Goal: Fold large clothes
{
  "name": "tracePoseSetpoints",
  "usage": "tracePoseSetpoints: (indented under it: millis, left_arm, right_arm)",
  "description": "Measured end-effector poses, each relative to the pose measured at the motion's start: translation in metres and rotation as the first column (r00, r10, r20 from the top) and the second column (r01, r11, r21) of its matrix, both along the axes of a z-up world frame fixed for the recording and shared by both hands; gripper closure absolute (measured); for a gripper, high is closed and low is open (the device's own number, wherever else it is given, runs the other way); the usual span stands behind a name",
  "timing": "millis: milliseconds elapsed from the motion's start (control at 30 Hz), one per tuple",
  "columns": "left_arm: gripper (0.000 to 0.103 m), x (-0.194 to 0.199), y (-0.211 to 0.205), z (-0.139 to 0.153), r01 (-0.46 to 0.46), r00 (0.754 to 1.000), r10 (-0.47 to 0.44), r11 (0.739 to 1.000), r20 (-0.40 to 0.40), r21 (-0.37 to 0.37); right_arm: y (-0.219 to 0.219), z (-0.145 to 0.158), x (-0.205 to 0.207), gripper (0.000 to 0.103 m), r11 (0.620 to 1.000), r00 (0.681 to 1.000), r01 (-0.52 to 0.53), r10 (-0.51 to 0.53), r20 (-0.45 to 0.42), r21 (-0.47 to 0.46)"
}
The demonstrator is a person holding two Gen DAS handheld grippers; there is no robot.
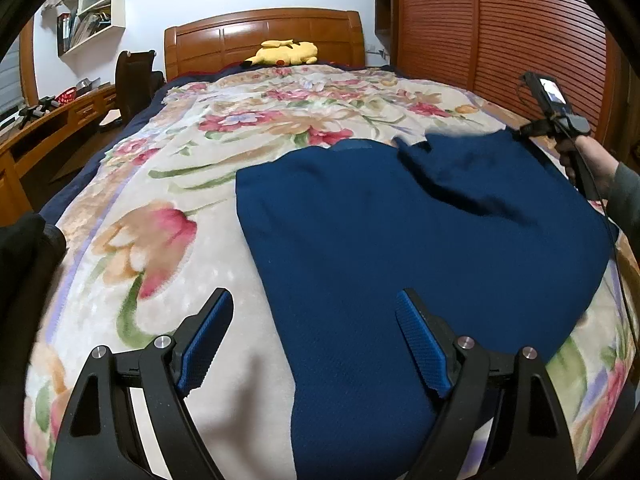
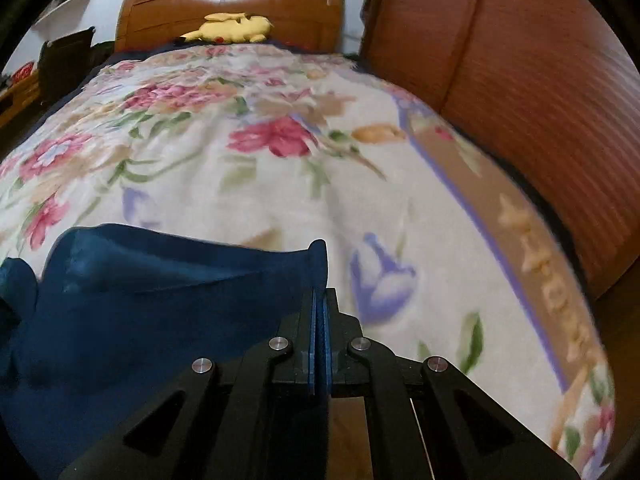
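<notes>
My right gripper [image 2: 320, 312] had its jaws pinched together on a corner of the navy garment [image 1: 420, 240], a tuft of the cloth standing up just beyond the pads. My left gripper [image 1: 316, 336] hung with its jaws wide and empty above the garment's near edge, one pad over the cloth, the other over the floral blanket [image 1: 168, 200].

The garment lay flat on the bed's near right part, its long axis running from me toward the headboard [image 1: 264, 36]. The held corner was at its far right, close to the bed's right edge, so the fold, as I judged it, would carry that corner leftward across the body, and the right hand [image 1: 580, 160] was the one placed for it.

The left view showed the whole spread and a sleeve already lying over it; the right view alone showed the pinch itself.
</notes>
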State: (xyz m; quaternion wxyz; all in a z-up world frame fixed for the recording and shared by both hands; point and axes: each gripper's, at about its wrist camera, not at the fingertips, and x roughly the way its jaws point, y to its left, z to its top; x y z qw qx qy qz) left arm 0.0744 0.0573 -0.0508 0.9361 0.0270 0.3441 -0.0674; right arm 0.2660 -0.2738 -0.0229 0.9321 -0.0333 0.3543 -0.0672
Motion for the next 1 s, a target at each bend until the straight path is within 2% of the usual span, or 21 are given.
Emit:
tracePoseSetpoints:
  millis: [67, 133, 200, 267, 500, 767, 1000]
  left_arm:
    - [0.019, 0.000, 0.000, 0.000, 0.001, 1.000, -0.001, 1.000, 0.000, -0.002]
    - [0.019, -0.001, 0.000, 0.000, -0.001, 1.000, 0.001, 1.000, 0.002, -0.001]
    - [0.019, -0.001, 0.001, 0.000, -0.002, 1.000, 0.002, 1.000, 0.006, -0.001]
    - [0.019, -0.002, 0.000, 0.001, -0.002, 1.000, 0.002, 1.000, 0.011, 0.000]
    - [0.019, -0.006, 0.001, 0.004, -0.008, 1.000, 0.008, 1.000, 0.024, 0.000]
    - [0.019, -0.018, 0.005, 0.009, -0.027, 0.999, 0.028, 1.000, 0.035, -0.015]
    - [0.019, -0.035, 0.008, 0.009, -0.030, 0.999, 0.032, 0.999, 0.041, -0.034]
  right_arm:
    - [-0.003, -0.005, -0.002, 0.098, 1.000, 1.000, -0.011, 0.010, -0.008, -0.019]
    - [0.000, -0.008, -0.003, 0.083, 0.999, 1.000, -0.010, 0.008, -0.027, -0.054]
    - [0.007, -0.006, -0.003, 0.057, 0.996, 0.999, -0.016, 0.013, -0.029, -0.093]
    - [0.015, -0.001, -0.010, 0.047, 0.994, 0.998, -0.055, 0.054, -0.013, -0.099]
    - [0.050, 0.010, -0.060, 0.046, 0.973, 0.974, -0.222, 0.224, 0.029, -0.065]
    - [0.095, 0.005, -0.137, 0.046, 0.895, 0.894, -0.445, 0.446, 0.050, -0.028]
    - [0.110, -0.007, -0.186, 0.046, 0.842, 0.843, -0.537, 0.535, 0.051, 0.044]
